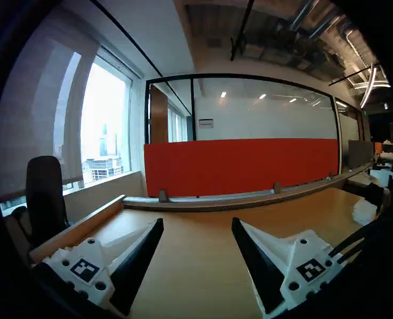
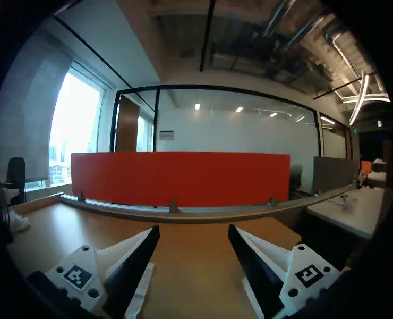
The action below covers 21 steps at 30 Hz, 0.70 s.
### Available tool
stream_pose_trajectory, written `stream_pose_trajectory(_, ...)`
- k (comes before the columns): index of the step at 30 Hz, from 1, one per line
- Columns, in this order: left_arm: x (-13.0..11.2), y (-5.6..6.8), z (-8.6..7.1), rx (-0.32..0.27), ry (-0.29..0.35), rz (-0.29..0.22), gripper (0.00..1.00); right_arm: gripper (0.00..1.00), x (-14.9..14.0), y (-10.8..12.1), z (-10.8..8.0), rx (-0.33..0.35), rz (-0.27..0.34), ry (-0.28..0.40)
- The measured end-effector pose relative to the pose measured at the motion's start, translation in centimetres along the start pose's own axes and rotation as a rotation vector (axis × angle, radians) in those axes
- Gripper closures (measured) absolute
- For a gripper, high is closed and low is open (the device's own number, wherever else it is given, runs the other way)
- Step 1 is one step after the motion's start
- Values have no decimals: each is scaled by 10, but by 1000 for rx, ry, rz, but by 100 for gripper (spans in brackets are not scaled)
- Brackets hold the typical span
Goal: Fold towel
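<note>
left claw [image 1: 196, 220] gapes over wooden desk [image 1: 196, 271] before orange divider [image 1: 239, 166].

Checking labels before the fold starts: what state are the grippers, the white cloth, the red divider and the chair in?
Left gripper: open, empty, above the light wooden desk.
Right gripper: open, empty.
White crumpled cloth: bunched, unfolded, lying on the desk, apart from the fingers.
Red flat divider panel: upright along the desk's far edge.
Black office chair: upright, unoccupied.
</note>
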<state>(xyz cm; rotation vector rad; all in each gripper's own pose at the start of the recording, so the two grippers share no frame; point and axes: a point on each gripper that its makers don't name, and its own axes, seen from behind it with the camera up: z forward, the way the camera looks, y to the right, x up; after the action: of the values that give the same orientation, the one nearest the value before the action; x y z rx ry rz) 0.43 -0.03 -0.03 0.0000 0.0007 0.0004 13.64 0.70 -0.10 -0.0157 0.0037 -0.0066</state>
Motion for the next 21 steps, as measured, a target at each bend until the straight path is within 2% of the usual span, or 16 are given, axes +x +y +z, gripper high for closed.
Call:
stream_pose_trajectory(5, 30, -3, -3, 2, 0, 3, 5, 0, 34, 0, -2, 2, -3, -1)
stream_pose_trajectory(8, 39, -5, -4, 1, -11, 5, 5, 0, 44, 0, -2, 2, -2, -12)
stream_pose_trajectory(15, 54, -4, -4, -10, -40, 35, 5, 0, 57, -3, -1, 9, -4, -40)
stream_pose_trajectory(21, 61, -2, -5, -14, -55, 39, 5, 0, 63, -3, 2, 15, 4, -50)
